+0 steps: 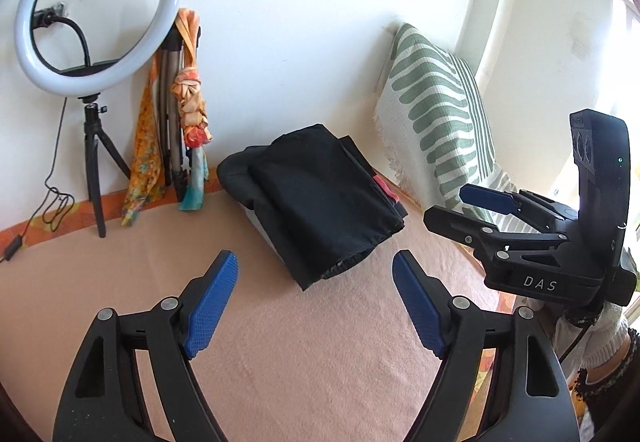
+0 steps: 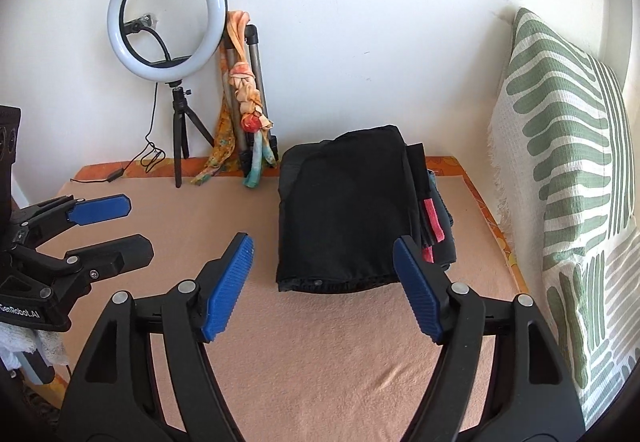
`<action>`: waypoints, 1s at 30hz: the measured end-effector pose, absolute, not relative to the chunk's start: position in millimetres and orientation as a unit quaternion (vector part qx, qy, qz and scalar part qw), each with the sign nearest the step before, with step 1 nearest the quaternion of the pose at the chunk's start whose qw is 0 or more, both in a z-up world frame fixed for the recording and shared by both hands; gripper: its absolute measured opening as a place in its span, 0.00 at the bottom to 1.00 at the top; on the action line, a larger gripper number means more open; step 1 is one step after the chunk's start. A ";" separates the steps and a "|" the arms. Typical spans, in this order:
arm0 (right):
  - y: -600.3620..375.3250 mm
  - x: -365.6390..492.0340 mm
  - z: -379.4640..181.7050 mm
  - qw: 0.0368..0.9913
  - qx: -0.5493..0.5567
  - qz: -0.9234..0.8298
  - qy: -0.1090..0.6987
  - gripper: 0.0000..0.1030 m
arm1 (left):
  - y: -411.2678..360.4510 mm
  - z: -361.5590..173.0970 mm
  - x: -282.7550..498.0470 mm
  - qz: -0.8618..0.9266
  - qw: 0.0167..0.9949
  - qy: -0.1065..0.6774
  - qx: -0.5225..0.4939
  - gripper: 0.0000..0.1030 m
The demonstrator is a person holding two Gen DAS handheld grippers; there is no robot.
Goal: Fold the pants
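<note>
Black pants [image 1: 324,197] lie folded into a thick rectangle on the peach cloth [image 1: 280,342] covering the table, toward its far right. In the right wrist view the folded pants [image 2: 348,209] rest on top of other dark folded garments, one with a pink stripe [image 2: 432,219]. My left gripper [image 1: 316,262] hovers just short of the pile's near edge, its jaws wide apart and empty. My right gripper [image 2: 323,244] is also open and empty in front of the pile. Each gripper shows in the other's view: the right gripper [image 1: 446,203] and the left gripper [image 2: 136,226].
A ring light on a small tripod [image 2: 166,17] stands at the back left with its cable [image 2: 150,155] trailing on the table. An orange scarf [image 2: 244,93] hangs on a folded tripod beside it. A green-and-white patterned throw [image 2: 568,145] rises along the table's right edge.
</note>
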State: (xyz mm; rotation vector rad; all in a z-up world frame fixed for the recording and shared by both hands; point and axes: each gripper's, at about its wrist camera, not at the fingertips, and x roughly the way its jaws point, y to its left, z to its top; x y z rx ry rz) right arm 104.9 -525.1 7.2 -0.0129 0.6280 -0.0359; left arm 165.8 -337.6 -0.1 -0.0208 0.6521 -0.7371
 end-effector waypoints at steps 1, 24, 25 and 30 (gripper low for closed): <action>-520.4 99.1 7.7 0.952 -0.008 -0.018 0.306 0.77 | -332.8 1.0 159.9 -0.355 0.882 0.311 -0.012 0.78; -456.2 5.3 -22.2 0.960 -0.012 -0.028 0.279 0.95 | -265.5 -24.6 69.0 -0.340 0.889 0.304 -0.035 0.78; -454.6 3.2 -24.4 0.960 -0.012 -0.029 0.278 0.96 | -264.9 -26.0 67.4 -0.341 0.890 0.302 -0.034 0.78; -446.3 -2.5 -38.7 0.960 -0.015 -0.038 0.277 0.98 | -261.3 -35.0 62.9 -0.335 0.892 0.302 -0.034 0.78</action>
